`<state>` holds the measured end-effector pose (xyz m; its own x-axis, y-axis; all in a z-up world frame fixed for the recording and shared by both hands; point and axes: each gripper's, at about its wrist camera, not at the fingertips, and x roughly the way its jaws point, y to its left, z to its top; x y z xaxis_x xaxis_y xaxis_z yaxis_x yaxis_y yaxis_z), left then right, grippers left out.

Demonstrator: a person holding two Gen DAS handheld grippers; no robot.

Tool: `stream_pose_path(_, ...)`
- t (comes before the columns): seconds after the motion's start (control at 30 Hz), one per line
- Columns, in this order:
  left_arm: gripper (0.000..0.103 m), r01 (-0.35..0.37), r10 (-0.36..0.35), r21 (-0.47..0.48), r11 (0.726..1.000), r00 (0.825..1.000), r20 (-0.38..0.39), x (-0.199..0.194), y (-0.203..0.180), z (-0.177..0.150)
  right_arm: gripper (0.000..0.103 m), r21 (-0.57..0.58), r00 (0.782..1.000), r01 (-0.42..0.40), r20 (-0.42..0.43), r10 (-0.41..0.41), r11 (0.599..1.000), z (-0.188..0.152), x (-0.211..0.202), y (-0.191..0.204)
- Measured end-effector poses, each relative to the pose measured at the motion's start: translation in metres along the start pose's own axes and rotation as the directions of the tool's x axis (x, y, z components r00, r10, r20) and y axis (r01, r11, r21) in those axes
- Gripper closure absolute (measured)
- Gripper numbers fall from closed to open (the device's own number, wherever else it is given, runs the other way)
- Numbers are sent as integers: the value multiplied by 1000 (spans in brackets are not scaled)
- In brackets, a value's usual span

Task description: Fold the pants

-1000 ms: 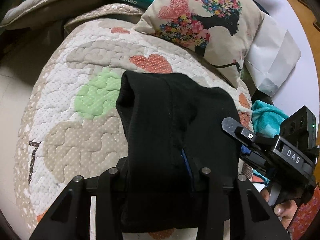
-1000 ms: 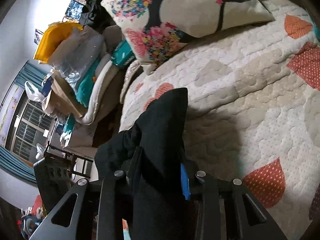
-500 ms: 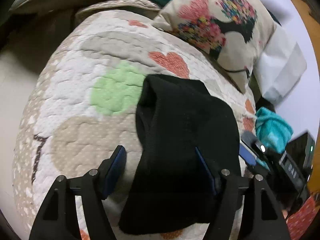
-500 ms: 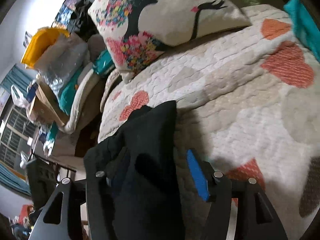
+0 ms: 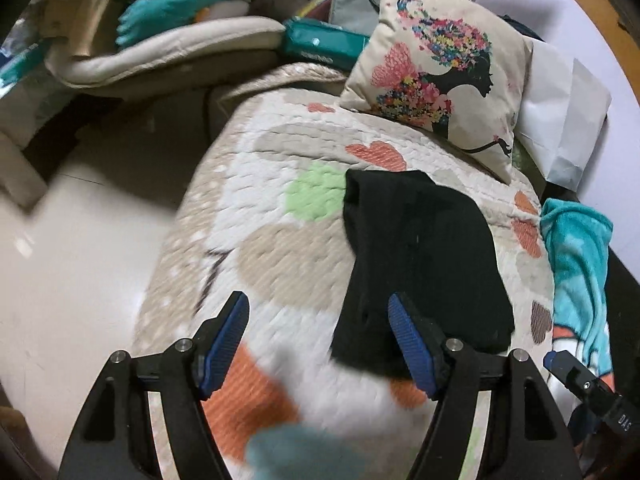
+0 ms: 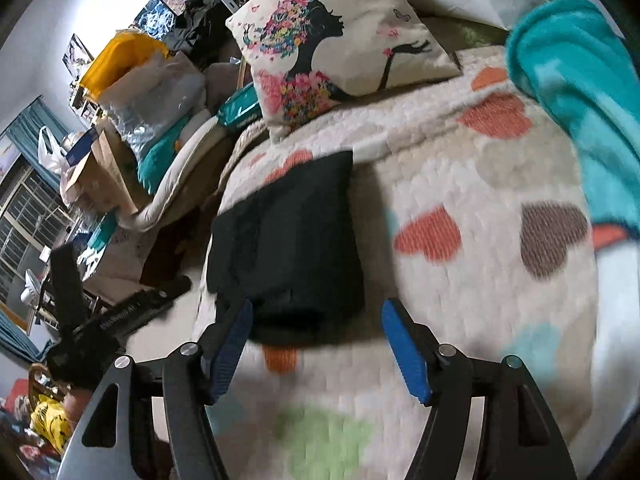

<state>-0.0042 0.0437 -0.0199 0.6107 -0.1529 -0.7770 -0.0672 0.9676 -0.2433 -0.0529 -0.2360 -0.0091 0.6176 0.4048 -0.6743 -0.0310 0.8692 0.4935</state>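
In the left wrist view, our left gripper (image 5: pixel 318 344) stands with its jaws apart and nothing between the blue pads; the right-hand pad sits in front of the near edge of the black pants (image 5: pixel 420 256) without pressing it. The pants lie folded into a compact dark block on the heart-patterned quilt (image 5: pixel 280 216), near the bed's left edge, below the printed cushion (image 5: pixel 436 80). If that pad brushes the near hem as we move, we judge it could drag the top layer and spoil the fold.

In the right wrist view, our right gripper (image 6: pixel 316 344) has its jaws opening, empty, just short of the pants (image 6: pixel 292 240). The bundle's near end looks thick and rounded, so it may spring loose unaided. It also sits close to the quilt's (image 6: pixel 480 184) edge, where a nudge could tip it toward the floor.
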Motion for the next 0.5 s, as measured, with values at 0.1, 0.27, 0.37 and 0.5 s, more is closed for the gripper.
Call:
stream_pose_path(0.1,31,-70,67,35,997,994,87,-38,-7,-21,30,-8,1000,9,-3,-9,1000,-17,-8,5)
stream_pose_path(0.27,13,-175,149,62,983,942,302,-114,-27,-60,30,-98,994,89,71,-83,991,-31,-29,26)
stream_pose_path(0.37,2,-201,160,55,978,891,425,-155,-39,-81,29,-111,989,105,119,-92,988,-37,-46,34)
stream_pose_path(0.5,0,-224,150,82,971,841,520,-195,-60,-94,27,-131,980,118,172,-95,984,-49,-69,42)
